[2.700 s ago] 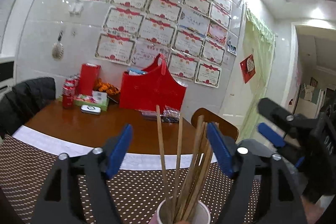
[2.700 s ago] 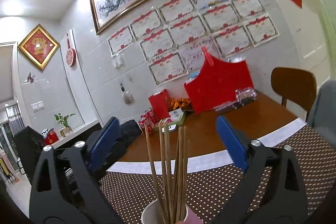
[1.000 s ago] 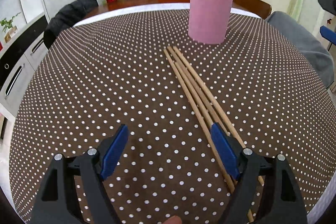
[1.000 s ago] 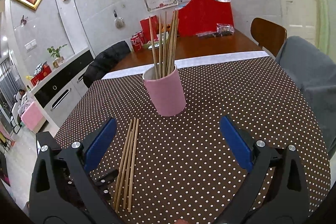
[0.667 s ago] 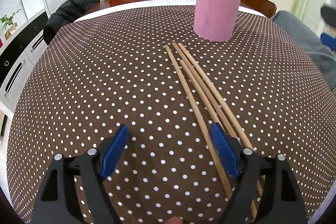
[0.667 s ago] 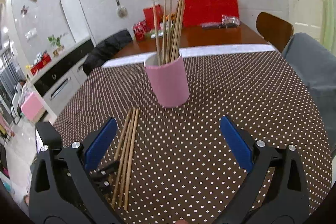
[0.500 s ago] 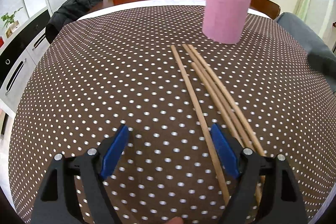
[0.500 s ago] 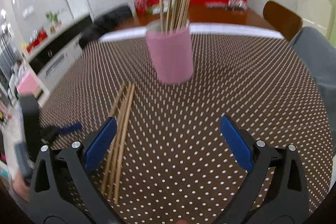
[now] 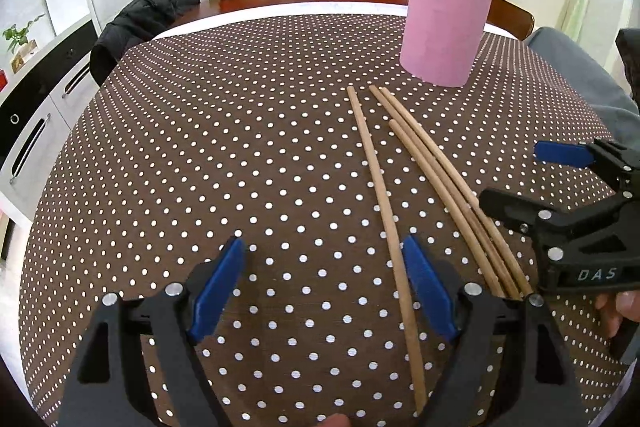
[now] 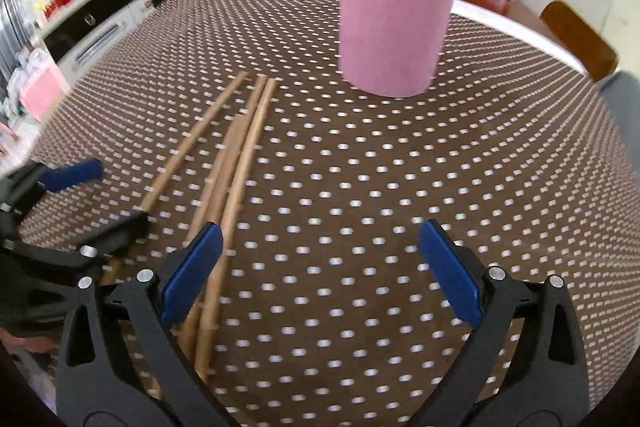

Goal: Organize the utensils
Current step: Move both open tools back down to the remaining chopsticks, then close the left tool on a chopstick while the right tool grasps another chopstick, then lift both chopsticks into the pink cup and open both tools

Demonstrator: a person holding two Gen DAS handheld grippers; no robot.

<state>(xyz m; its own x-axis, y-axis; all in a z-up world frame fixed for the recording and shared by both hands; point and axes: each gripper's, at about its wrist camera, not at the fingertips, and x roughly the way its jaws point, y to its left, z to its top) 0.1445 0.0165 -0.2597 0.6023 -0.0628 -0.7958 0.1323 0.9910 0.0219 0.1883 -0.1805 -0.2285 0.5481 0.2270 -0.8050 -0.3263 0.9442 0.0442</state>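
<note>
Left wrist view. Left hand-held gripper (image 9: pixel 322 287): standing spread and empty, hovering low over the dotted counter (image 9: pixel 200 155). Loose chopsticks (image 9: pixel 430 163): four are lying flat, one apart (image 9: pixel 380 195) running toward the gap between the fingers, three bunched just beside it. Pink cup (image 9: pixel 444 31): one, upright beyond their far tips, holding several more sticks, number unclear. Step judged in hand: lining up a pick.

Right wrist view. Right hand-held gripper (image 10: pixel 320 271): likewise standing wide and carrying nothing. The four chopsticks (image 10: pixel 240 147) are lying left of centre, the cup (image 10: pixel 394 15) ahead. Next move probably calls for closing on one stick, then lifting it to the cup.
</note>
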